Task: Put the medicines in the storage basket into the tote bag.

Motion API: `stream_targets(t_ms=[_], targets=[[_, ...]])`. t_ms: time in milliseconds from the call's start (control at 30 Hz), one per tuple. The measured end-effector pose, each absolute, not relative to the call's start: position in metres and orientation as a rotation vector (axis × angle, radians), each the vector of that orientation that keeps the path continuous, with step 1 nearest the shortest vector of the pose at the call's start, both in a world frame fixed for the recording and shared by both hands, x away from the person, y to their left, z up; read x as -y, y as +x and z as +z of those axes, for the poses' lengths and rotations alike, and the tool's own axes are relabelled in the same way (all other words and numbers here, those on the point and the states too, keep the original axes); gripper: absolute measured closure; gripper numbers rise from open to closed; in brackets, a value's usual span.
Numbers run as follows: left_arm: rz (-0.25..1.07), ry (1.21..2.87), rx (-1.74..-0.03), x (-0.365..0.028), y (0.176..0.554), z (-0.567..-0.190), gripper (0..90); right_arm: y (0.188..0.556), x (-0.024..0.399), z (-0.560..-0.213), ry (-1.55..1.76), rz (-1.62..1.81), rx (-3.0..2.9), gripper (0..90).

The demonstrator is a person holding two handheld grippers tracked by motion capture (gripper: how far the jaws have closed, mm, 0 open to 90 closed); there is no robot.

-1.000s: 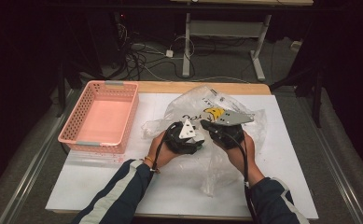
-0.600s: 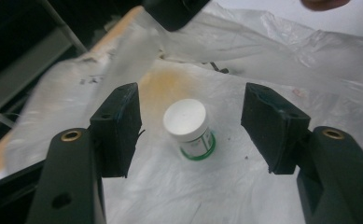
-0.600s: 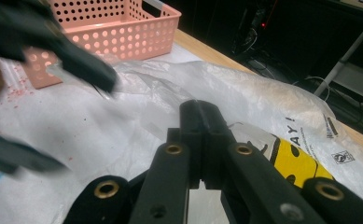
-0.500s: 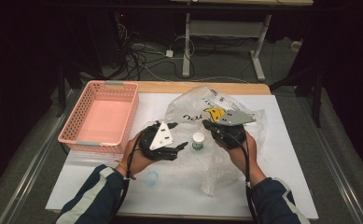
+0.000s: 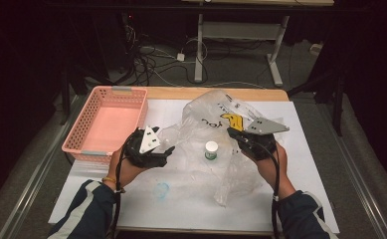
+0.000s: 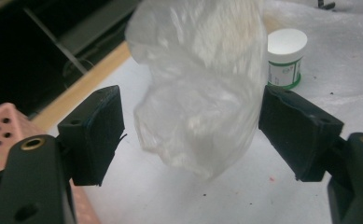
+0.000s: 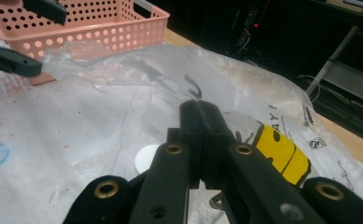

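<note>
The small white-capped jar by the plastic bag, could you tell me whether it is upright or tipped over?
Upright. The jar stands on its base on the table, white cap on top, green label band level in the left gripper view.

Right hand-held gripper [image 7: 198, 108] clamps clear plastic bag [image 7: 137, 93] on the counter [image 7: 352, 154].
Its black jaws meet on a fold of the film beside the bag's yellow print [image 7: 282, 149]. A white cap [image 7: 144, 158] shows beneath the plastic. A pink perforated basket [image 7: 104, 25] stands beyond, with the other hand-held gripper [image 7: 25, 35] at upper left.
</note>
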State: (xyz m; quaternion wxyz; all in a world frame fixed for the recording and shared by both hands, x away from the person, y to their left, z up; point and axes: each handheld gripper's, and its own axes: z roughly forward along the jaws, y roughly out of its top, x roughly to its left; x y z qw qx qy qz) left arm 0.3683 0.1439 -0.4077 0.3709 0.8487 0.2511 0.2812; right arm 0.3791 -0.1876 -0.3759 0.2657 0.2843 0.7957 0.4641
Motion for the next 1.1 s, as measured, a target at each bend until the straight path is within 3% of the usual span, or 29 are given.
stream_targets(t_ms=[200,367,400,433,467,633,733,833,1000,1100], targets=[[0.726,2.247,-0.616,-0.125,0.378,-0.417,20.7,0.382,0.193,-0.377,0.786,1.251,-2.151,90.0],[0.691,2.276,-0.595,-0.123,0.381,-0.422,61.3,0.383,0.192,-0.380,0.793,1.239,-2.152,89.1],[0.676,2.275,-0.584,-0.124,0.380,-0.421,74.5,0.384,0.193,-0.380,0.795,1.237,-2.148,87.6],[0.675,2.269,-0.573,-0.126,0.379,-0.420,74.5,0.384,0.193,-0.381,0.799,1.237,-2.150,87.5],[0.664,2.256,-0.561,-0.128,0.378,-0.419,81.9,0.385,0.193,-0.383,0.805,1.238,-2.153,85.8],[0.634,2.252,-0.533,-0.133,0.374,-0.420,84.8,0.381,0.192,-0.385,0.799,1.224,-2.157,77.0],[0.624,2.265,-0.521,-0.133,0.372,-0.423,84.8,0.372,0.192,-0.384,0.793,1.214,-2.145,56.2],[0.618,2.270,-0.508,-0.132,0.372,-0.424,84.9,0.349,0.197,-0.381,0.740,1.238,-2.159,45.0],[0.615,2.297,-0.493,-0.129,0.369,-0.428,84.9,0.321,0.199,-0.389,0.665,1.229,-2.236,39.0],[0.611,2.304,-0.489,-0.129,0.369,-0.429,84.9,0.298,0.201,-0.412,0.610,1.185,-2.352,34.8]])
